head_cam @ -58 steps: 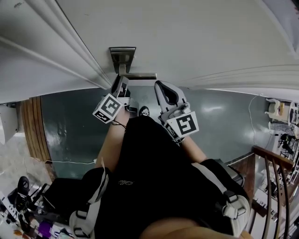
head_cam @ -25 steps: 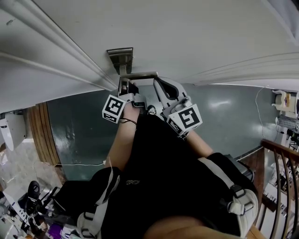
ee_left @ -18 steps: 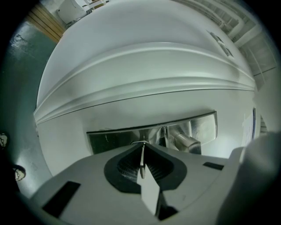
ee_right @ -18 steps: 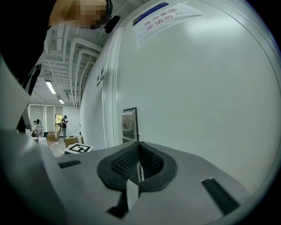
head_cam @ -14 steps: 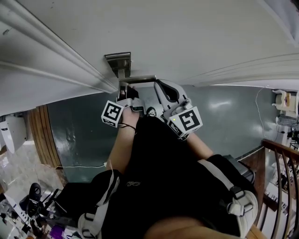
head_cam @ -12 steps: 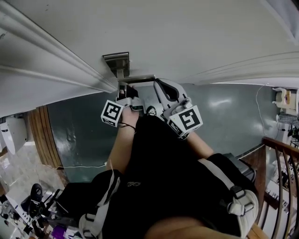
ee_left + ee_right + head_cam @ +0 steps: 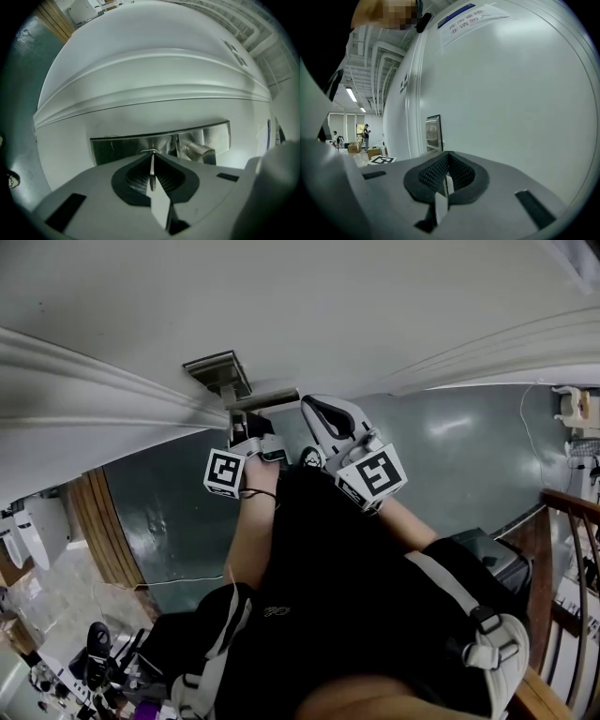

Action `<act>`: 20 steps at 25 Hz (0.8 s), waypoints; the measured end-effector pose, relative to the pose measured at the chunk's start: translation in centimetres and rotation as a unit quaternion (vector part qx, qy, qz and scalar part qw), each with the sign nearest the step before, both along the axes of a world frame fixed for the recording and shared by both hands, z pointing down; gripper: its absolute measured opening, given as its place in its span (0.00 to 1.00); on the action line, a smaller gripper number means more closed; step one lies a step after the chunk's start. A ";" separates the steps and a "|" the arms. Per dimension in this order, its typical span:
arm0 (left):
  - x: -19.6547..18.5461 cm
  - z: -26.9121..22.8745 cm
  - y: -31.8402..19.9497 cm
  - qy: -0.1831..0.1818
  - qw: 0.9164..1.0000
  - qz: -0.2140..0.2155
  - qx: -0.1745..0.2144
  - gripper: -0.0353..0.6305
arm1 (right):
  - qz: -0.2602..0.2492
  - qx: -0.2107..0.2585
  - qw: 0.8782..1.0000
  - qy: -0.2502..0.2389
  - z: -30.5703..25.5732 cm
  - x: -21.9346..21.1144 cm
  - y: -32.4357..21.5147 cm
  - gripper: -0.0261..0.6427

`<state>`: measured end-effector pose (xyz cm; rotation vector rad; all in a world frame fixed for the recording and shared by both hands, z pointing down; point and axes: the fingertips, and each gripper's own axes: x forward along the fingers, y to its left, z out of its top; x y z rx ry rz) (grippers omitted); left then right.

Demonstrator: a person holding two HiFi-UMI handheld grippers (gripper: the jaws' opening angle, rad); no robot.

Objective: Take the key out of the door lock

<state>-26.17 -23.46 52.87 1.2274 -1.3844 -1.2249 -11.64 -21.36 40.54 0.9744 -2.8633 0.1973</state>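
My left gripper [image 7: 152, 157] has its ribbed black pads pinched on the key [image 7: 151, 171], a thin flat metal blade seen edge-on. The key's far end meets the long brushed-steel lock plate [image 7: 117, 149] on the smooth white moulded door [image 7: 154, 70]. Just right of it, a round metal handle stem [image 7: 200, 151] juts from the plate. My right gripper [image 7: 448, 161] sits close to the flat door panel, its meshed pads together and empty.
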 end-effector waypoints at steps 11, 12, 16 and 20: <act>0.5 -0.2 1.2 -0.011 1.000 -0.002 0.002 0.10 | -0.001 -0.005 1.000 -0.002 0.2 0.5 0.0 0.05; 0.4 -0.1 1.2 -0.012 1.000 0.000 0.001 0.10 | -0.001 -0.006 1.000 -0.002 0.3 0.5 0.0 0.05; 0.6 -0.3 1.4 -0.009 1.000 0.004 0.004 0.10 | -0.001 -0.008 1.000 0.000 0.5 0.4 0.4 0.05; 0.9 -0.6 1.9 -0.012 1.000 0.009 0.005 0.10 | 0.000 -0.013 1.000 0.004 0.7 0.5 0.9 0.05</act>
